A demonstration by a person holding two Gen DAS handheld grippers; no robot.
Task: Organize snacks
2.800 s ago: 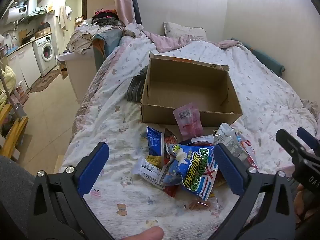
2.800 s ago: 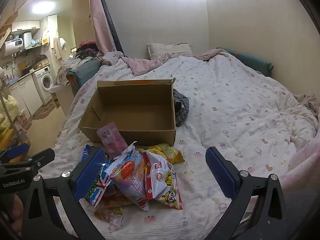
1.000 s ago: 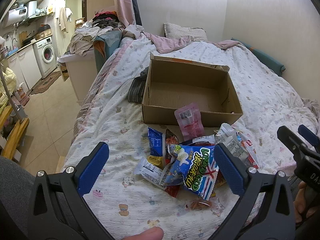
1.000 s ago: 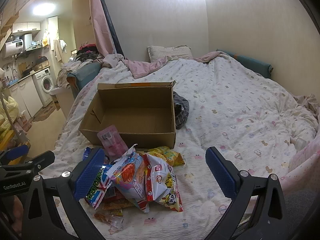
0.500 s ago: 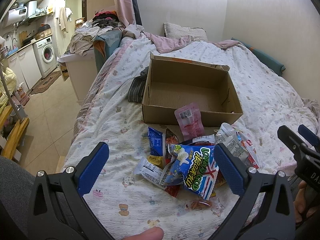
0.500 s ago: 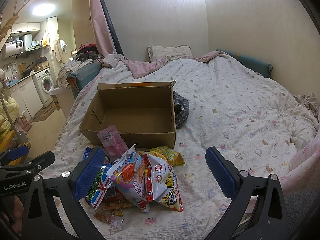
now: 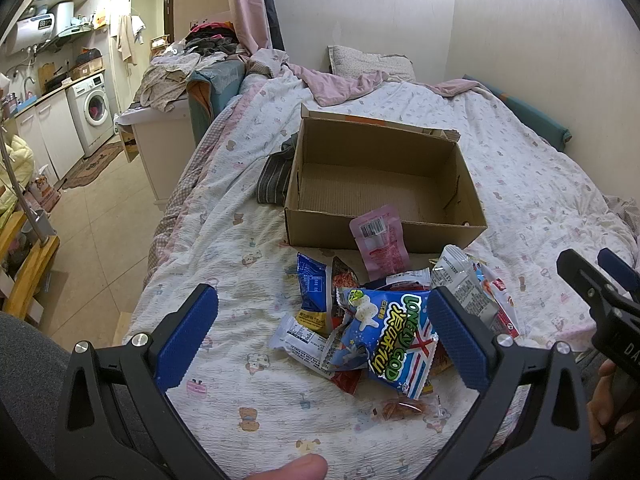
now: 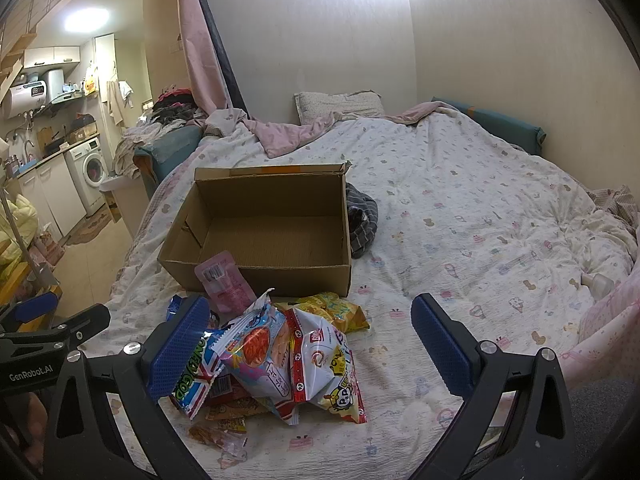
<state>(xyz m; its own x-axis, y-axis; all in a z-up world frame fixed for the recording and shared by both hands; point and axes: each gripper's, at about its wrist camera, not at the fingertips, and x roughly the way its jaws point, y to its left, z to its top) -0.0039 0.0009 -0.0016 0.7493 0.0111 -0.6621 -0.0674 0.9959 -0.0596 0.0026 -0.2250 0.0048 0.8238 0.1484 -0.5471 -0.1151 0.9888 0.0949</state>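
Snack pile [image 7: 384, 320] on bed [image 7: 248, 240] | ahead of left claw [image 7: 320, 332], spread wide, empty | right claw [image 8: 308, 344] likewise apart | empty box [image 7: 380, 184] just beyond pile

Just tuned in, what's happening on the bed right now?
A person holds two tongs over a pile of snack packets on the bed. Left tongs and right tongs are both open and hold nothing. The cardboard box behind the pile looks empty. The pink pouch leans against its front wall, and the blue Lonely God bag lies on the pile.
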